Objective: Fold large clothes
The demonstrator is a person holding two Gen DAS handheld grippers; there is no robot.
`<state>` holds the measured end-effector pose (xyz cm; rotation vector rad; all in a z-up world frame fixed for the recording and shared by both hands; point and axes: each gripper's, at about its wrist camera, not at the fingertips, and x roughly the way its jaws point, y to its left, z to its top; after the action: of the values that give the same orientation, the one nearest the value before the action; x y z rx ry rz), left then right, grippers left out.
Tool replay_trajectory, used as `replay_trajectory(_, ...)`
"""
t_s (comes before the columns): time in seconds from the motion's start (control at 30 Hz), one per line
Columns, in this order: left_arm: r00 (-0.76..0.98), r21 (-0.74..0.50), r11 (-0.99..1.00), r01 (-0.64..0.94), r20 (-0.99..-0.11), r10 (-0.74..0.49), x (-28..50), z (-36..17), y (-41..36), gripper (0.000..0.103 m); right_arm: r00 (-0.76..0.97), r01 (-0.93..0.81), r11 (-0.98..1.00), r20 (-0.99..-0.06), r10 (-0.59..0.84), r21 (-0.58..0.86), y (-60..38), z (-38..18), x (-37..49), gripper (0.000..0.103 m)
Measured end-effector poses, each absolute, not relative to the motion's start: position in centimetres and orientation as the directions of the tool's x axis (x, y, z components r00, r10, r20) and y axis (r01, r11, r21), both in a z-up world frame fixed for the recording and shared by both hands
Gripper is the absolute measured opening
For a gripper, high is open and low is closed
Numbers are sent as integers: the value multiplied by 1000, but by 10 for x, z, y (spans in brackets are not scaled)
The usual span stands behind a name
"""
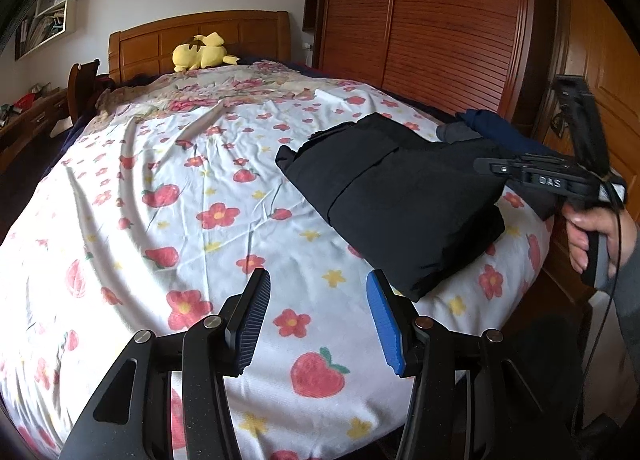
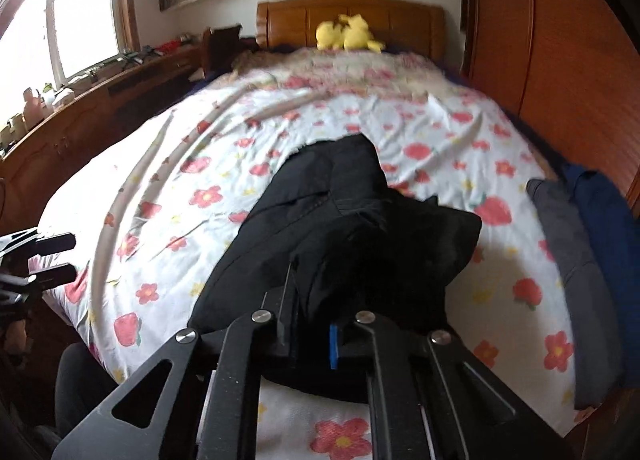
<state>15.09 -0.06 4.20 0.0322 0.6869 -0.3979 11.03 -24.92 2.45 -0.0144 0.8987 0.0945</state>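
A partly folded black garment (image 1: pixel 400 200) (image 2: pixel 340 220) lies on the right half of the flowered bedsheet (image 1: pixel 160 220) (image 2: pixel 168 220). In the right wrist view my right gripper (image 2: pixel 312 316) is shut on the near edge of this garment, with black fabric bunched between its fingers. The left wrist view shows the same gripper (image 1: pixel 480 165) at the garment's right side, held by a hand (image 1: pixel 592 232). My left gripper (image 1: pixel 318 316) (image 2: pixel 60 256) stands open above the sheet, just left of the garment's near corner, with nothing between its pads.
A yellow plush toy (image 1: pixel 200 52) (image 2: pixel 348 36) rests by the wooden headboard (image 1: pixel 240 32). Dark blue and grey clothes (image 1: pixel 488 124) (image 2: pixel 592 260) are piled at the bed's right edge, beside the slatted wardrobe (image 1: pixel 440 20). A low wooden cabinet (image 2: pixel 80 120) runs along the left.
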Motion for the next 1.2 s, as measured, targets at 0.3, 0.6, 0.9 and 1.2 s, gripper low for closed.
replay_trajectory(0.3, 690, -92, 921, 378, -635, -346, 162, 36, -23, 52, 508, 93, 995, -861, -13, 40, -323, -32, 102, 10)
replay_trajectory(0.6, 687, -81, 916, 392, -637, -350, 187, 32, -48, 52, 534, 47, 998, -845, 3, 34, -322, -40, 93, 10)
replay_trajectory(0.9, 670, -100, 910, 403, -645, -368, 228, 13, -68, 53, 581, -2, 1000, -814, -18, -24, -319, -10, 87, 24)
replay_trajectory(1.2, 662, -99, 906, 412, -650, -372, 262, -1, -79, 53, 603, -33, 999, -798, 26, 7, -309, 10, 96, 38)
